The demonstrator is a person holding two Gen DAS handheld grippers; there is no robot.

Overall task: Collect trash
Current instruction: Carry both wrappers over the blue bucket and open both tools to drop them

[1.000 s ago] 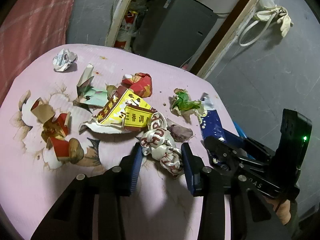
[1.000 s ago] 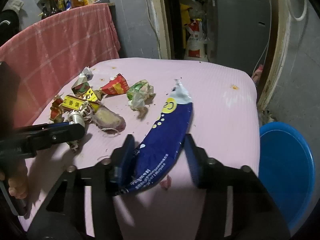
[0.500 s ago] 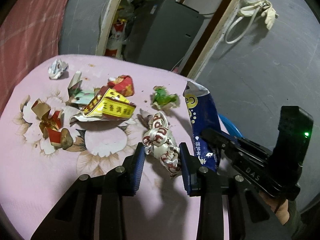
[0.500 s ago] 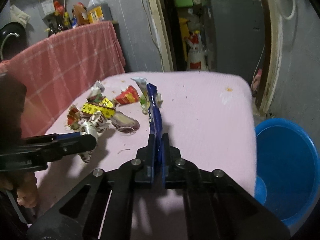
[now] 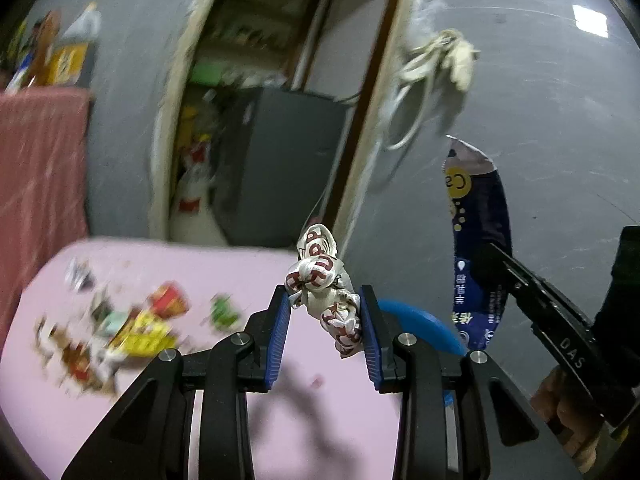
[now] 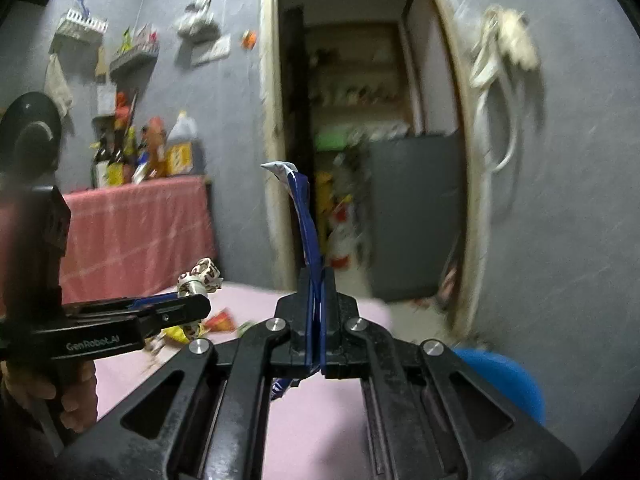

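Two tools are up above the pink desk [image 5: 224, 276], each holding a piece of trash. At the far left, at about nine o'clock in the left wrist view, a blurred heap of wrappers [image 5: 132, 328] lies on the desk. In the middle the left tool [image 5: 324, 332] has its blue pads narrowed onto a crumpled white and dark red wrapper [image 5: 324, 292], which stands clear of the desk and pokes up toward twelve o'clock past the fingertips. Behind it, at about four o'clock from the wrapper, a blue bin [image 5: 420, 326] shows beyond the desk edge. Toward three o'clock the right tool [image 5: 490, 258] comes in from the side, and a long dark blue packet [image 5: 480, 240] hangs upright in its grip with its torn silver top uppermost. In the right wrist view that tool [image 6: 316, 316] is fully closed on the packet [image 6: 306, 216] edge-on, the left tool [image 6: 188, 306] sits at nine o'clock with its wrapper [image 6: 200, 278], and the bin [image 6: 504, 376] lies at four o'clock.
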